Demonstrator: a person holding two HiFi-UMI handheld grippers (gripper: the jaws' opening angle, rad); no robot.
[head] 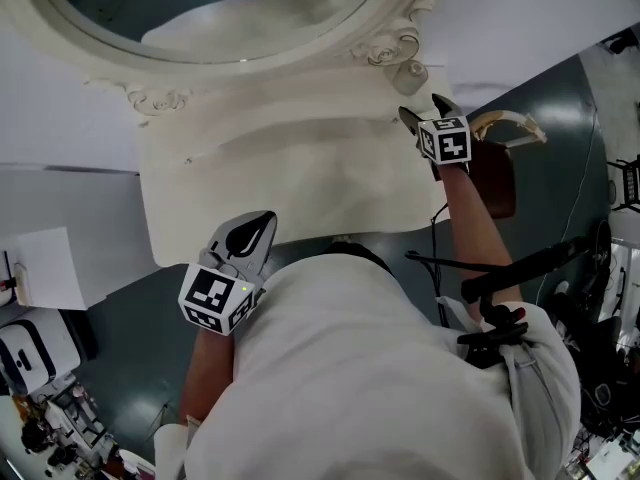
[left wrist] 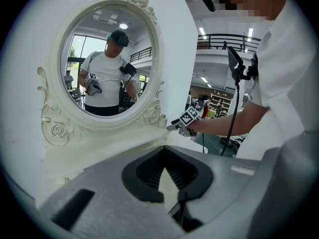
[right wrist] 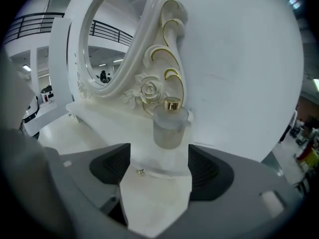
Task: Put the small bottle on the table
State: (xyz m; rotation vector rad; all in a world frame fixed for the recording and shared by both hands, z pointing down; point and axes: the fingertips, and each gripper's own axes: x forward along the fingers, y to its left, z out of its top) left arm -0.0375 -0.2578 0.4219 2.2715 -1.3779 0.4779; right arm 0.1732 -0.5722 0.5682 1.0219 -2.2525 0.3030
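A small frosted bottle [head: 410,71] with a gold cap stands upright on the white dressing table [head: 300,178], at its back right corner beside the mirror frame. In the right gripper view the bottle [right wrist: 169,126] sits just ahead of my right gripper [right wrist: 158,158], whose jaws are wide apart with nothing between them. From above, the right gripper [head: 422,110] hovers at the table's right edge, a short way from the bottle. My left gripper [head: 250,236] hangs at the table's front edge, shut and empty; seen in its own view, the left gripper [left wrist: 164,176] faces the mirror.
The oval mirror [head: 220,8] with its carved frame fills the table's back. A brown chair [head: 497,173] stands right of the table. A black stand [head: 520,268] crosses near my right arm. Equipment [head: 40,358] and a white sheet [head: 50,268] lie left on the floor.
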